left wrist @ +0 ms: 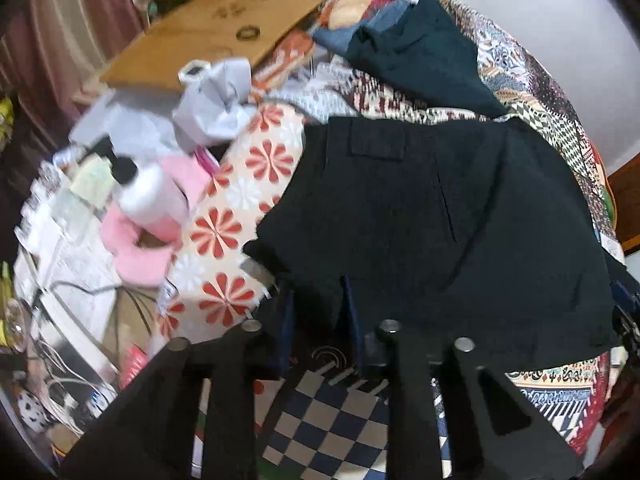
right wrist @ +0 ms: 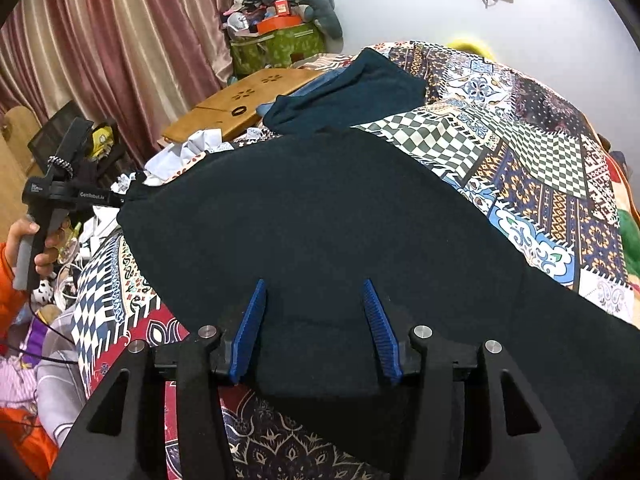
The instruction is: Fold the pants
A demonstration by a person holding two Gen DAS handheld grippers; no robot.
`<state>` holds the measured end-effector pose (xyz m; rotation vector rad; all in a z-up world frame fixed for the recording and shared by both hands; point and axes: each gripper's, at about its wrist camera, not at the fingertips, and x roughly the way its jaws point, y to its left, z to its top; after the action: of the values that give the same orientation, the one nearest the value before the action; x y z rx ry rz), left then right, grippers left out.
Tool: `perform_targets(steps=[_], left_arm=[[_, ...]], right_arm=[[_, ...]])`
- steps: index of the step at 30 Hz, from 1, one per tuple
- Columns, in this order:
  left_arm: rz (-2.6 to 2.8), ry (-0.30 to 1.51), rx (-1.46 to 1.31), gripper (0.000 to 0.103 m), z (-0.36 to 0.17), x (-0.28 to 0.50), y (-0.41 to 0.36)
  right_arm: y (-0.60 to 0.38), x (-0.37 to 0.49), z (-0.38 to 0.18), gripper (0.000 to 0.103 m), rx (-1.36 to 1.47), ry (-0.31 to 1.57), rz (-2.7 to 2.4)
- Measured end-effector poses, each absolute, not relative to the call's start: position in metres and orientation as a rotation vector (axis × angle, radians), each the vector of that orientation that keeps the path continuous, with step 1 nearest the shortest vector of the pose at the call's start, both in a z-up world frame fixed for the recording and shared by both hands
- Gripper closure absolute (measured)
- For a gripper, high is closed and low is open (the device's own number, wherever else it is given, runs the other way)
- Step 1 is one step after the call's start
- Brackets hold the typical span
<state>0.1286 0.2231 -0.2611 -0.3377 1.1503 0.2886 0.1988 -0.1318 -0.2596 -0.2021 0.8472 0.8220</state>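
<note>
pants (right wrist: 320, 232) lying spread on patchwork bedspread (right wrist: 520, 152), folding barely begun | left claw (left wrist: 316, 300) pinching the pants' edge | right claw (right wrist: 316, 320) hovering spread above the fabric, gripping nothing

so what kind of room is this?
Most likely a lived-in bedroom: dark pants spread on a bed with a patchwork quilt, pink curtains along the wall, and clutter piled on a green storage box.

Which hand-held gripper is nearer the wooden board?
Left. The left hand-held gripper is at the black pants' end toward the wooden board; the right hand-held gripper is at the opposite end.
</note>
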Motion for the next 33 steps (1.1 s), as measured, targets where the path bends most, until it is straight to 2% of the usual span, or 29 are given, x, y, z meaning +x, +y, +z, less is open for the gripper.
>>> perform_targets(steps=[6,11,14,17,24,28,33], left_arm=[[0.329,1.074,-0.240,0.084,-0.245,0.124,0.227],[0.331,1.162,-0.219,0.084,-0.278,0.127,0.228],[0.324,1.160,-0.171,0.081,-0.280,0.126,0.222],[0.326,1.161,-0.137,0.074,-0.271,0.126,0.223],[0.327,1.114,-0.187,0.055,-0.236,0.135,0.227],[0.287,1.066,-0.148,0.040,-0.215,0.155,0.205],[0.166,1.053,-0.159,0.033,-0.203,0.186,0.165]], right_arm=[[-0.134,0.206,-0.251,0.056,-0.197,0.885,0.819],[-0.138,0.228,-0.252,0.056,-0.141,0.896,0.753],[-0.150,0.232,-0.265,0.053,-0.120,0.935,0.737],[-0.173,0.230,-0.267,0.043,-0.073,0.961,0.725],[-0.252,0.224,-0.268,0.043,-0.021,1.019,0.566],[-0.309,0.220,-0.243,0.043,0.070,0.931,0.441],[-0.371,0.224,-0.220,0.042,0.191,0.816,0.297]])
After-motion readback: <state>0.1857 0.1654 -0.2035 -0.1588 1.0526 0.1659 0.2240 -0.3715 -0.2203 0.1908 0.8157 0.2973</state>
